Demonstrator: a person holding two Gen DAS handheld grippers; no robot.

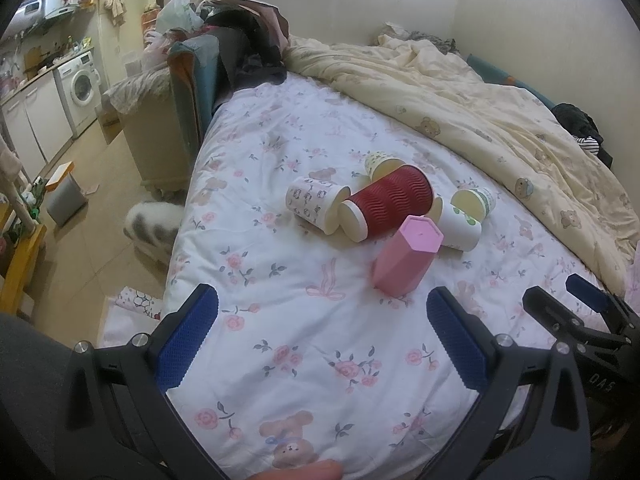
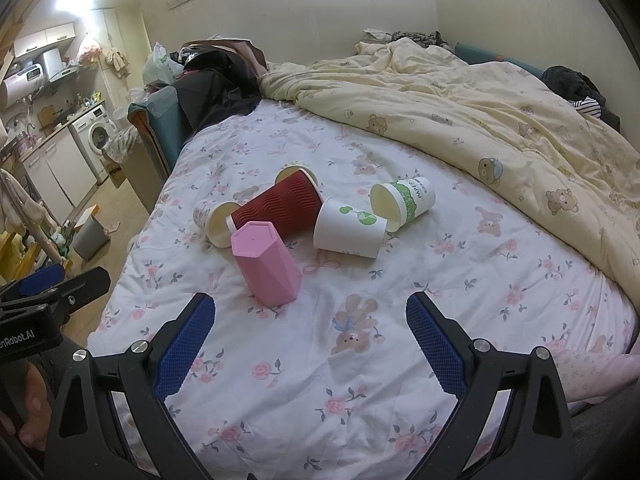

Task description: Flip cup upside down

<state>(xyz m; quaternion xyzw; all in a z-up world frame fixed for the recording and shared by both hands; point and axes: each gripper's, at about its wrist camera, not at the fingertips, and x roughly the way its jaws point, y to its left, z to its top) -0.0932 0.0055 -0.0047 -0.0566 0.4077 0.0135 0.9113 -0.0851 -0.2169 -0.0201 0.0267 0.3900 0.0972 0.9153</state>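
Both grippers, left (image 1: 322,344) and right (image 2: 310,344), hover with jaws spread, empty. The pink hexagonal plastic cup (image 2: 266,268) stands base-up on the floral bed (image 2: 360,380); any re-grip should pinch mid-wall squarely.

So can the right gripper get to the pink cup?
Probably yes. The right gripper is open, and the pink cup stands just ahead, a little left of its line, with only bare bedsheet between.
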